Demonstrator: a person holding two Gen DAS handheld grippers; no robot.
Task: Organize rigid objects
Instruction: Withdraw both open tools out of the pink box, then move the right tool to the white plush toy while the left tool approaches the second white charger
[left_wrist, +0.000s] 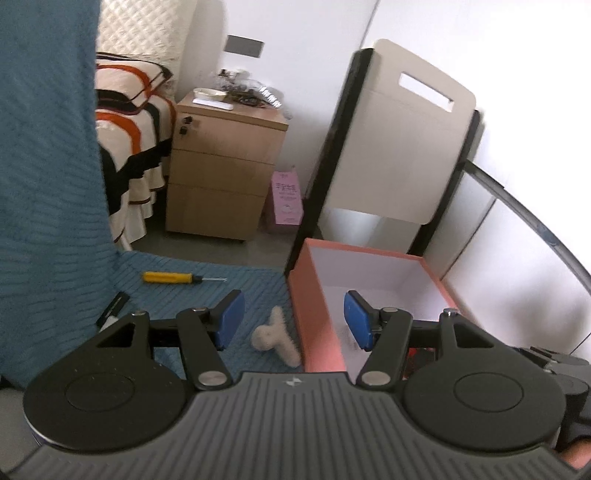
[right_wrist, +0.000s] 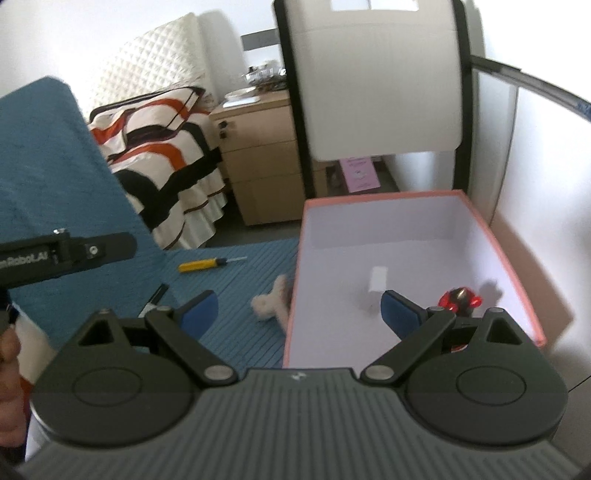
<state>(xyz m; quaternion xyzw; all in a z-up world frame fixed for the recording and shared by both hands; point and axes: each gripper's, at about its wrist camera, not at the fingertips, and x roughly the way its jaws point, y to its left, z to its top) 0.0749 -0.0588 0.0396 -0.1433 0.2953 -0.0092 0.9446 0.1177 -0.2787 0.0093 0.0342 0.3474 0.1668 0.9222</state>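
Blue-padded left gripper (left_wrist: 294, 320) is standing released, jaws apart with nothing between them. Right gripper (right_wrist: 300, 312) is gaping wide, also empty. Fuzzy toy (left_wrist: 275, 336) is lying on blue mat (left_wrist: 221, 295) just beyond the left jaws, touching pink box (right_wrist: 480, 236). Red toy (right_wrist: 460, 300) is sitting inside, behind the right jaw. Screwdriver (left_wrist: 173, 277) is lying farther left.

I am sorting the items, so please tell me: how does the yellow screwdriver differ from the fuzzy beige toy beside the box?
The yellow screwdriver looks hard, thin and straight; the fuzzy beige toy looks soft, thick and branched. The screwdriver lies farther from the pink box; the toy lies right beside its wall. Both rest on the blue cloth, outside the box.
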